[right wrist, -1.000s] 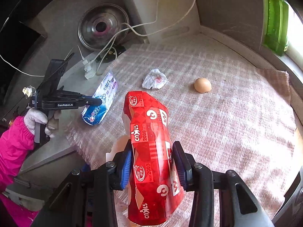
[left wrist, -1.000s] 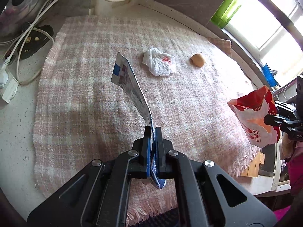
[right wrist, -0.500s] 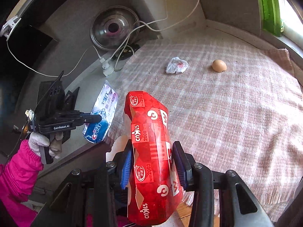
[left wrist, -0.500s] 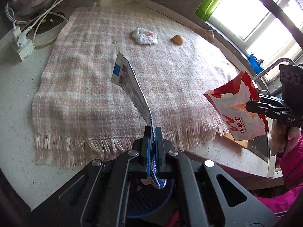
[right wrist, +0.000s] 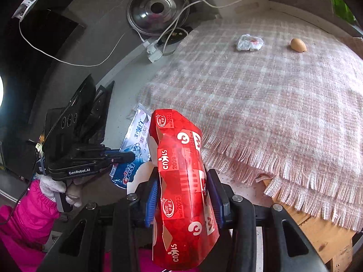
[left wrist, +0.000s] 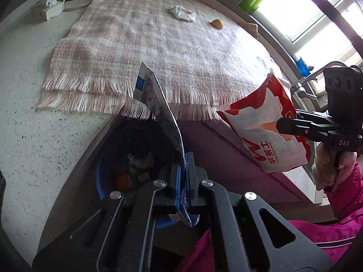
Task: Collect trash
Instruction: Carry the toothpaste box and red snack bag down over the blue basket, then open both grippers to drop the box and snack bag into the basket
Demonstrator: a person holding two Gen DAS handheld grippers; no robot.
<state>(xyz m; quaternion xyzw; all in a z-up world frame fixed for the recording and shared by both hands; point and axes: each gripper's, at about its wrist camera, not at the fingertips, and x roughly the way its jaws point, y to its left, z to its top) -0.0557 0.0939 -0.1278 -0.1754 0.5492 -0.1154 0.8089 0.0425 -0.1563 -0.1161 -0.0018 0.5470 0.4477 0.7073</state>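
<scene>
Left gripper (left wrist: 183, 176) is clamped on a flat toothpaste pack (left wrist: 158, 104), held over a blue bin (left wrist: 99, 181) below the counter edge. Right gripper (right wrist: 185, 201) is clamped on a red carton (right wrist: 181, 181). A crumpled bag (right wrist: 249, 42) and eggshell (right wrist: 298, 44) are left on the plaid cloth (right wrist: 272, 104).

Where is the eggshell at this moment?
The eggshell lies on the far part of the checked cloth, at the upper right of the right wrist view. The crumpled white plastic bag lies just to its left, apart from it.
</scene>
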